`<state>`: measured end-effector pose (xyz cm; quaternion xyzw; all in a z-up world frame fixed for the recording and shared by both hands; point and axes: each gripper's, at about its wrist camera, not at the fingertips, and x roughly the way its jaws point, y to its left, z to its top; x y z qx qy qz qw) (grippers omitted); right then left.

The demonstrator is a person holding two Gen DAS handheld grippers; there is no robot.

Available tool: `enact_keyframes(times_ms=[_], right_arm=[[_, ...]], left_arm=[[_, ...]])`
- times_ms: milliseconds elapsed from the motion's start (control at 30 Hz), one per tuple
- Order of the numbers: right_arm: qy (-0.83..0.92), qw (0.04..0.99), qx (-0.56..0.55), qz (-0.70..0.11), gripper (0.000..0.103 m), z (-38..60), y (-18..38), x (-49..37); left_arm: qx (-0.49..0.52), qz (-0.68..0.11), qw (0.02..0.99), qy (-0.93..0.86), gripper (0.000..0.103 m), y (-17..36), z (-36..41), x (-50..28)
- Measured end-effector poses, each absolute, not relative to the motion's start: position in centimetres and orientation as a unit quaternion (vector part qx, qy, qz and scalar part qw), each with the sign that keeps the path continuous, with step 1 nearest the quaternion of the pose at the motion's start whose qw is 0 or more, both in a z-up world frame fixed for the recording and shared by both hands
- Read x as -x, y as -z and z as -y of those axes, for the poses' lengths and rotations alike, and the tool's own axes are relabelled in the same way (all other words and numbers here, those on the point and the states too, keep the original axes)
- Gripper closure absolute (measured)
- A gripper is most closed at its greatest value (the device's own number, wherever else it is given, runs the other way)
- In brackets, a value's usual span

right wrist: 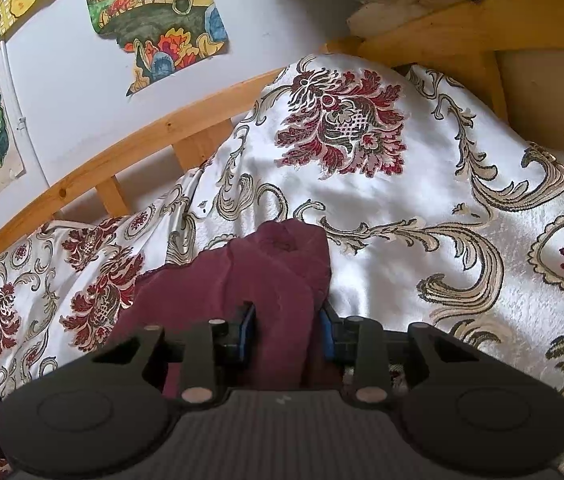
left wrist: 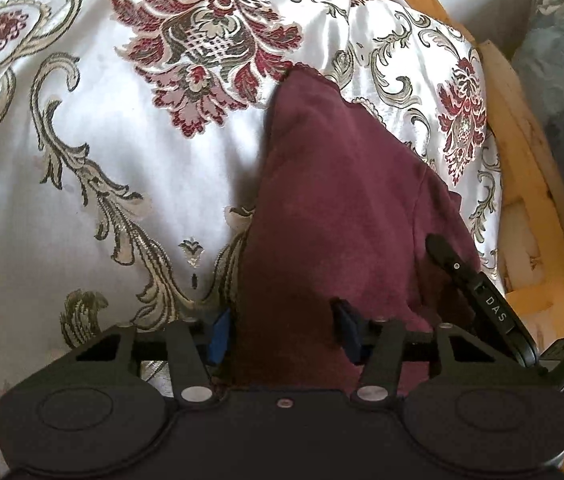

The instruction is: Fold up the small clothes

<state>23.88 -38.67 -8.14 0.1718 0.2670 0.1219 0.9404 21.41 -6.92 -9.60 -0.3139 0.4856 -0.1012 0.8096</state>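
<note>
A: Checking both wrist views. Where's the garment?

B: Maroon garment (left wrist: 334, 184) lies on the floral bedspread (left wrist: 93, 168), bunched, running from both grippers out toward the wooden bed frame (left wrist: 522, 184).

A: Left gripper (left wrist: 286, 334)?

B: Cloth sits between its fingers. Left blue pad (left wrist: 219, 334) is right at the fabric edge, right pad (left wrist: 348, 330) is against the cloth. Can't tell if they actually pinch it; the gap looks fairly wide.

A: Right gripper (right wrist: 288, 334)?

B: Clenched on the garment. Both blue pads (right wrist: 246, 334) press a thick fold of maroon cloth from each side; the rest spills forward onto the bedspread.

A: Anything else in frame?

B: Colourful drawings (right wrist: 157, 20) on the wall behind the frame.
</note>
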Motion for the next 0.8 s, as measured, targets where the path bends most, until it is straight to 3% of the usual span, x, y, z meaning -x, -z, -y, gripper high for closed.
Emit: enact_keyframes(times_ms=[367,800], right_arm=[[-0.122,0.94,-0.172,-0.266,0.065,38.7,8.3,-23.8],[-0.122,0.94,-0.172,-0.266,0.062,38.7,8.3,-23.9]], left_arm=[[0.223,-0.483,0.843,0.085,0.037,8.0,8.7,-21.3],[0.206,-0.483,0.845,0.101,0.035,7.8,9.6,-21.5]])
